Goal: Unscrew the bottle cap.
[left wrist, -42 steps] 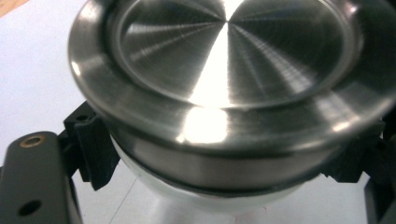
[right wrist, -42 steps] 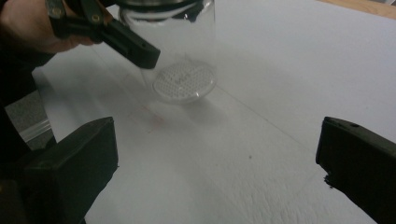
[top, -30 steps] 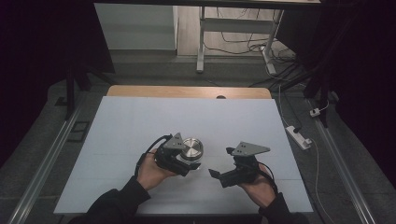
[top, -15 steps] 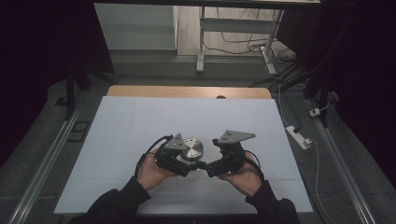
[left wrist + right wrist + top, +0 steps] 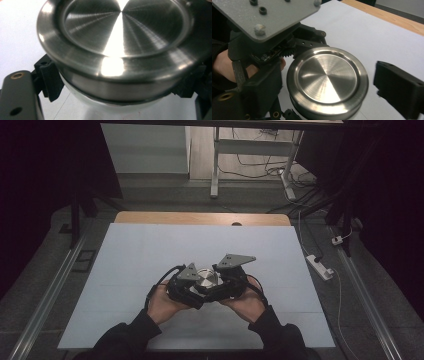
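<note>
A round white jar with a brushed steel lid point(image 5: 206, 279) is held just above the white table top point(image 5: 150, 250). My left gripper point(image 5: 189, 289) is shut on the jar's body below the lid; in the left gripper view its ribbed pads point(image 5: 48, 80) press the sides under the lid point(image 5: 120, 37). My right gripper point(image 5: 226, 284) has come in from the right, and its jaws have just been closing around the lid point(image 5: 325, 80). In the right gripper view the right fingertip point(image 5: 397, 87) still stands off the lid's rim by a gap.
The left gripper's grey plate point(image 5: 269, 15) and a hand point(image 5: 222, 65) sit close behind the jar. A wooden strip point(image 5: 200, 218) edges the table's far side. A power strip point(image 5: 320, 266) lies on the floor at the right, and a desk frame point(image 5: 216, 160) stands beyond.
The right gripper moved left across the table from well apart to right up against the jar. The left gripper and the jar stayed where they were.
</note>
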A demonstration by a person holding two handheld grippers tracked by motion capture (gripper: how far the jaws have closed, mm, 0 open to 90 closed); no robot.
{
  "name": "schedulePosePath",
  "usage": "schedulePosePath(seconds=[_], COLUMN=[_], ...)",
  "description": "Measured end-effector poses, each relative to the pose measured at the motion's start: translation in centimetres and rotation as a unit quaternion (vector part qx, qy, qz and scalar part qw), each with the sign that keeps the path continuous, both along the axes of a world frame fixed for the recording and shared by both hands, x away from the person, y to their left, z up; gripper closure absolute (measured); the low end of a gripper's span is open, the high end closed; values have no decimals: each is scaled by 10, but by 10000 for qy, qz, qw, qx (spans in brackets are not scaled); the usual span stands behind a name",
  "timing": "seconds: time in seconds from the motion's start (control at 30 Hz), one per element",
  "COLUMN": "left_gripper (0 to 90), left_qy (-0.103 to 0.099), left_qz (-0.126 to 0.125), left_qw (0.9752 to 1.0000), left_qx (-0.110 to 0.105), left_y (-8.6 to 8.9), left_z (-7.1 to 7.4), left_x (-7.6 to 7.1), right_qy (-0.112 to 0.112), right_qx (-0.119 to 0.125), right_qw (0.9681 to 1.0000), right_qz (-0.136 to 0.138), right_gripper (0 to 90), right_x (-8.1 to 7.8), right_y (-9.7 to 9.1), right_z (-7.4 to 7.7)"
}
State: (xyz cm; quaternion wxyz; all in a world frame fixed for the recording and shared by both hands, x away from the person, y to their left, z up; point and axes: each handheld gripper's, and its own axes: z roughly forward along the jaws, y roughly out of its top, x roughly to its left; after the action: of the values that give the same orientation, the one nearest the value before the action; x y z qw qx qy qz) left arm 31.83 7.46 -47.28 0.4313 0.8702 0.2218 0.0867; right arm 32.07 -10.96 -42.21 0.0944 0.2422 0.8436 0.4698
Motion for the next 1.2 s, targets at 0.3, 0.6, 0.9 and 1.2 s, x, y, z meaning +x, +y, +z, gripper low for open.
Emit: schedulePosePath(seconds=[0.3, 0.6, 0.9, 1.2], left_gripper=[156, 156, 156, 156], left_qy=[67, 62, 76, 124], left_qz=[-16, -417, -744, -159], left_qw=[10000, 9991, 9972, 9998], left_qx=[-43, -13, -30, -76], left_y=[0, 2, -2, 1], left_z=[0, 1, 2, 1], left_x=[0, 0, -3, 0], right_qy=[-63, 15, 93, 15], right_qx=[-8, 2, 225, -67], right_qw=[9999, 9970, 9823, 9973], right_qz=[105, 779, 1859, 735], right_gripper=[199, 199, 150, 12], right_x=[2, 9, 23, 7], right_y=[2, -5, -19, -8], right_z=[0, 1, -3, 5])
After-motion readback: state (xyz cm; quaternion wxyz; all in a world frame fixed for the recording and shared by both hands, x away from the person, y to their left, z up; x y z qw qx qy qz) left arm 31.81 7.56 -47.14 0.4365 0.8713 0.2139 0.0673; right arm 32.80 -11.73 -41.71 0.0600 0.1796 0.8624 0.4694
